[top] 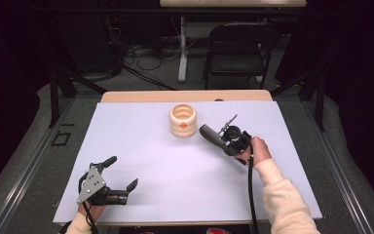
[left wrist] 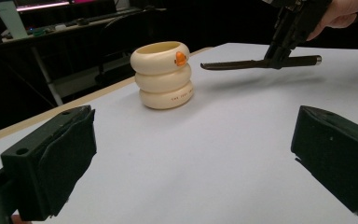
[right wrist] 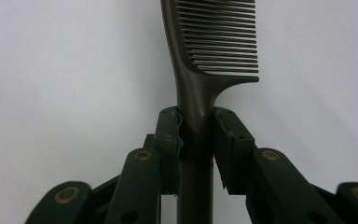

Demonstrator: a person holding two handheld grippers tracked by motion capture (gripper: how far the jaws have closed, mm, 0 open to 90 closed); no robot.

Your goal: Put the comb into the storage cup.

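A dark brown comb (right wrist: 204, 65) is clamped by its handle in my right gripper (right wrist: 196, 135), teeth pointing away from the camera over the white table cover. From above, the comb (top: 210, 135) hangs just right of a cream ribbed holder (top: 183, 121) with an orange mark, and my right gripper (top: 227, 139) is shut on it. In the left gripper view the comb (left wrist: 242, 64) lies level in the air beside the holder (left wrist: 164, 74). My left gripper (top: 121, 173) rests near the front left edge, jaws wide open and empty (left wrist: 193, 158).
A white sheet (top: 151, 146) covers the wooden table, with bare surface between the two grippers. A black folding chair (top: 236, 46) and a table leg with cables stand on the floor beyond the far edge.
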